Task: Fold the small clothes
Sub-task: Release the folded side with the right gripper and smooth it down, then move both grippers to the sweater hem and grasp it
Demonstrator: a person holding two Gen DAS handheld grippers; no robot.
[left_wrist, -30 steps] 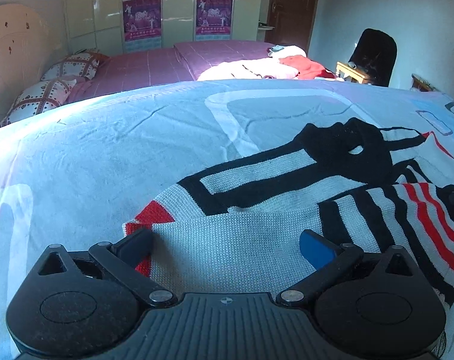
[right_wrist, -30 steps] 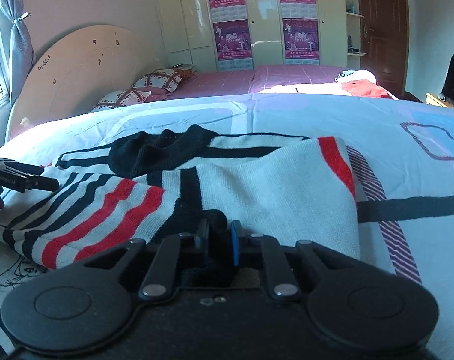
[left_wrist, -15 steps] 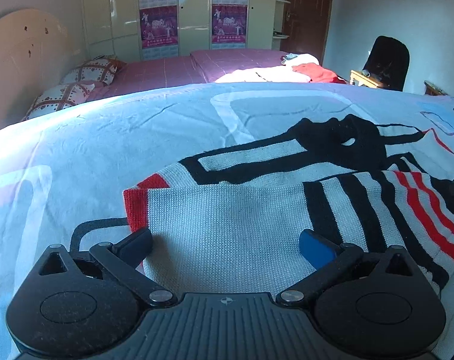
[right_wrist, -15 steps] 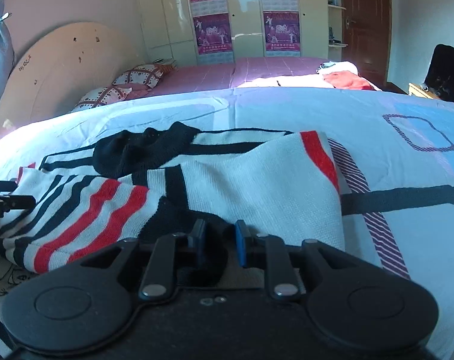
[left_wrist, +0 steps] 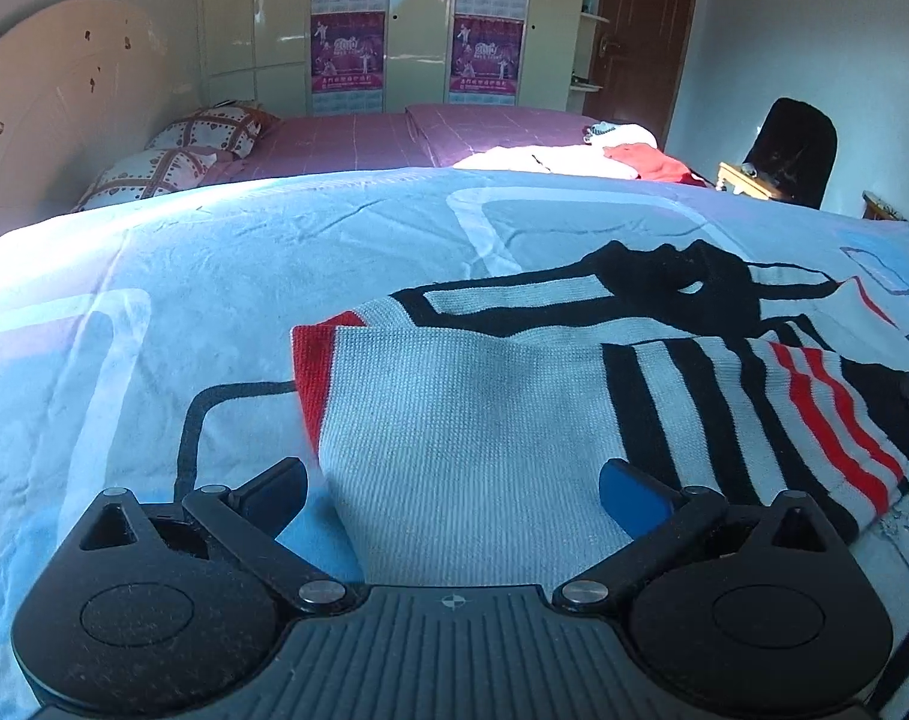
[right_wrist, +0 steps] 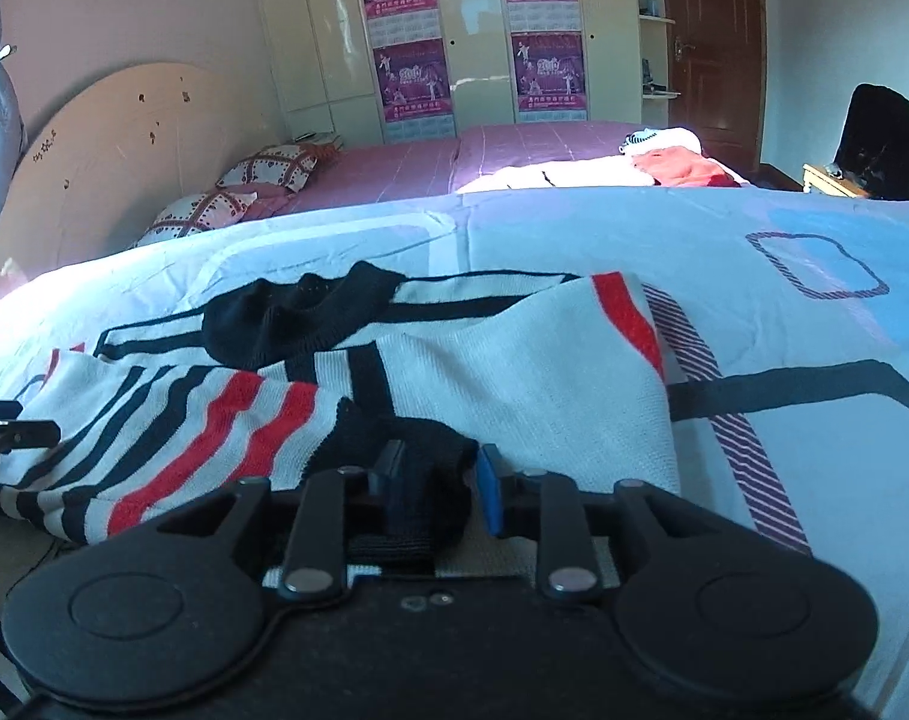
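Left wrist view: left tool (left_wrist: 453, 489) wide apart over striped sweater (left_wrist: 484, 420), lying on blue bed sheet (left_wrist: 214, 276) – one side already folded in; right tool (right_wrist: 435, 477) partly apart around black cuff (right_wrist: 418, 456), no clamp seen – remaining folds not yet done

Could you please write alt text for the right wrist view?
The right tool sits partly open around the black cuff of a striped sweater lying folded on a blue bedsheet; a purple bed lies behind.
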